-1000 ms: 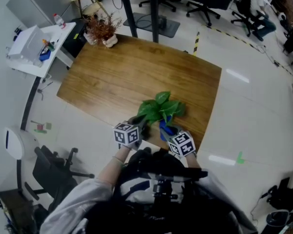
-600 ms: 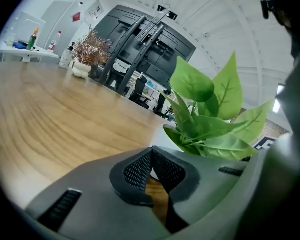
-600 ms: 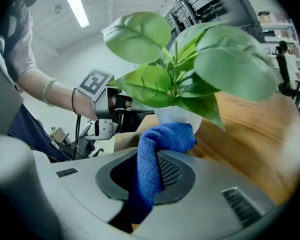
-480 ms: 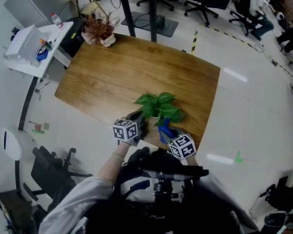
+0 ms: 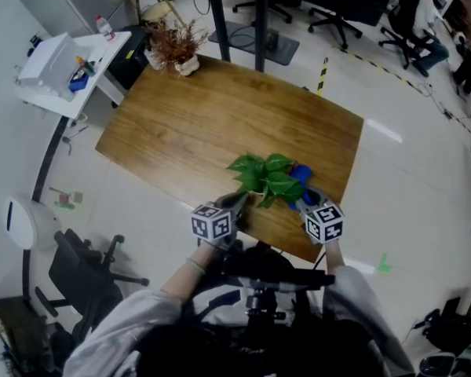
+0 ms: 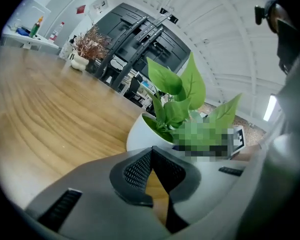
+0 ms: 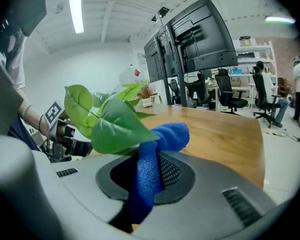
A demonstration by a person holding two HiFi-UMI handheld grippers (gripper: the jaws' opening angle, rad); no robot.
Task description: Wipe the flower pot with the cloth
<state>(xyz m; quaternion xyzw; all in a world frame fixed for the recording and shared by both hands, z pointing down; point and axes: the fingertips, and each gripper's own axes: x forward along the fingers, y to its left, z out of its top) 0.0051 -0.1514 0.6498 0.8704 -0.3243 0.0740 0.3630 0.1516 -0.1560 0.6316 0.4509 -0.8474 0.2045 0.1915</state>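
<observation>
A white flower pot (image 6: pixel 139 134) with a green leafy plant (image 5: pixel 267 175) stands near the front edge of the wooden table (image 5: pixel 188 124). In the head view the leaves hide the pot. My left gripper (image 5: pixel 235 204) sits at the plant's near left. Its jaws are shut with nothing between them, the tips (image 6: pixel 151 150) just short of the pot's wall. My right gripper (image 5: pixel 308 197) is at the plant's right side, shut on a blue cloth (image 7: pixel 165 136). The cloth (image 5: pixel 301 175) bunches out beyond the jaws, under a big leaf (image 7: pixel 115 126).
A small pot of dried reddish flowers (image 5: pixel 177 49) stands at the table's far corner. A white side table (image 5: pixel 63 73) with bottles is off to the left. Office chairs (image 5: pixel 86 273) stand around, and the table's front edge lies just below both grippers.
My right gripper has carried the blue cloth from the plant's near side round to its right side. The left gripper has stayed at the near left of the pot.
</observation>
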